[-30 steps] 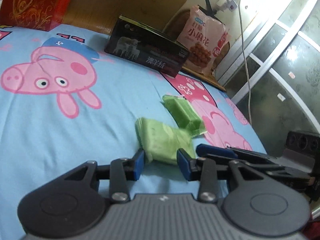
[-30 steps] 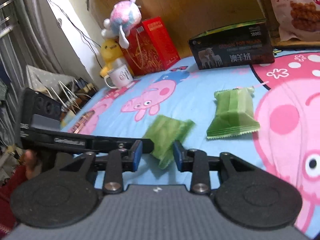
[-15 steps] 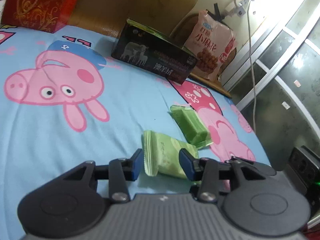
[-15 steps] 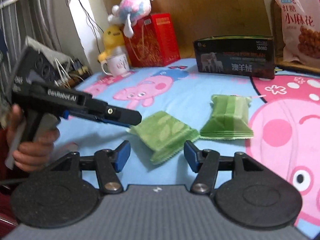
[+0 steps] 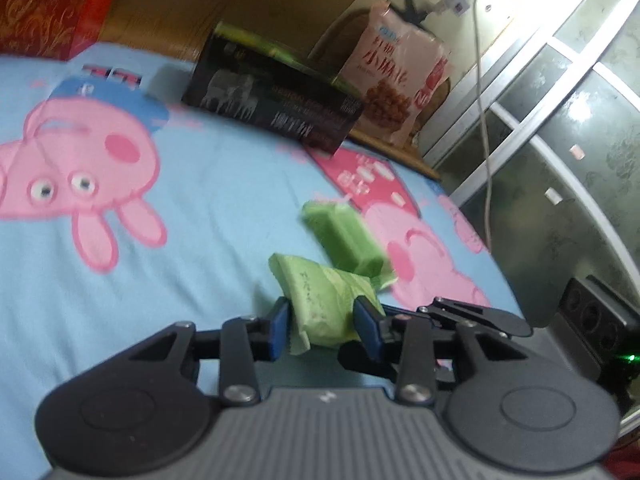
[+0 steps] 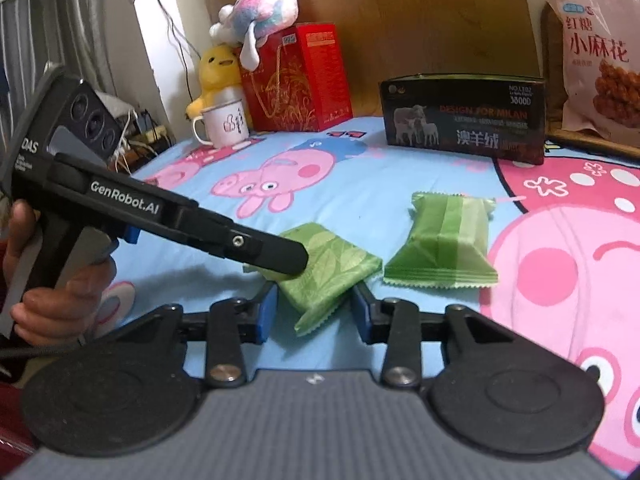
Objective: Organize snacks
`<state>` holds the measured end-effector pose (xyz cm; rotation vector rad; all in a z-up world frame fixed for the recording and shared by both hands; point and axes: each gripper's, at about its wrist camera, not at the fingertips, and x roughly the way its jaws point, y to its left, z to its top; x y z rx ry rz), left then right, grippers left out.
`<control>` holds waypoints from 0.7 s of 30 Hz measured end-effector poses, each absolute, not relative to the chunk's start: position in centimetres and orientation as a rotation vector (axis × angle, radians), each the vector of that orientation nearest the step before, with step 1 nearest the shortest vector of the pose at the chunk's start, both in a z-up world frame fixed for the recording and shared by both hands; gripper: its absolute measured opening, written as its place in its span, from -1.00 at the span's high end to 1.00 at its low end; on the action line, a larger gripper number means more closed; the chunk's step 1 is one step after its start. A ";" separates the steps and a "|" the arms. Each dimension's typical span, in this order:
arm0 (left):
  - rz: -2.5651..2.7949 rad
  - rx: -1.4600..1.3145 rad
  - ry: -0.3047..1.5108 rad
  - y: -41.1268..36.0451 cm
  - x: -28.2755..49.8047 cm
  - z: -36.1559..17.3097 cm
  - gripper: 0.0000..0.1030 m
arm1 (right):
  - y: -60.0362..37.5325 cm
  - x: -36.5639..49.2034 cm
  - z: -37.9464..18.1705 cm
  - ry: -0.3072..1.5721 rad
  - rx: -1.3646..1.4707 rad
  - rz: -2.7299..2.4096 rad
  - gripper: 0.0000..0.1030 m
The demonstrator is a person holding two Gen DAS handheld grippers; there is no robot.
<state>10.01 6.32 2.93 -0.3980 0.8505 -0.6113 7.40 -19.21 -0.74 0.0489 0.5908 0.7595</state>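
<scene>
Green snack packets (image 6: 440,246): two (on bedsheet (image 6: 380,184)); both grippers' jaws closing around nearer packet (image 6: 332,270).

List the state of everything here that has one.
Left gripper: jaws closing, pads on leaf-printed green snack packet.
Right gripper: jaws closing, same packet between them.
Plain green snack packet: lying free on blue bedsheet.
White enamel mug: upright.
Black cardboard box: standing, closed.

Two green snack packets (image 6: 332,268) (image 6: 444,240), two boxes (image 6: 464,120) (image 6: 298,76), two plush toys (image 6: 260,4) (image 6: 218,70), one mug (image 6: 222,124), one snack bag (image 6: 596,56).
</scene>
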 end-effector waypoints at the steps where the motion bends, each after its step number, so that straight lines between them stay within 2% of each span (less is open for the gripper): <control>1: -0.618 -0.395 0.835 6.3 10.2 3.5 0.33 | -19.3 7.4 -0.2 0.569 0.051 0.759 0.17; 7: -0.630 -0.330 0.759 4.4 14.2 7.6 0.33 | -20.4 9.9 2.6 0.448 0.039 0.728 0.18; 13: -0.603 -0.255 0.693 0.4 21.9 11.0 0.30 | -22.2 16.7 4.9 0.361 0.036 0.652 0.18; 21: -0.530 -0.267 0.684 -3.1 31.5 10.0 0.30 | -23.9 26.9 5.5 0.376 -0.006 0.568 0.17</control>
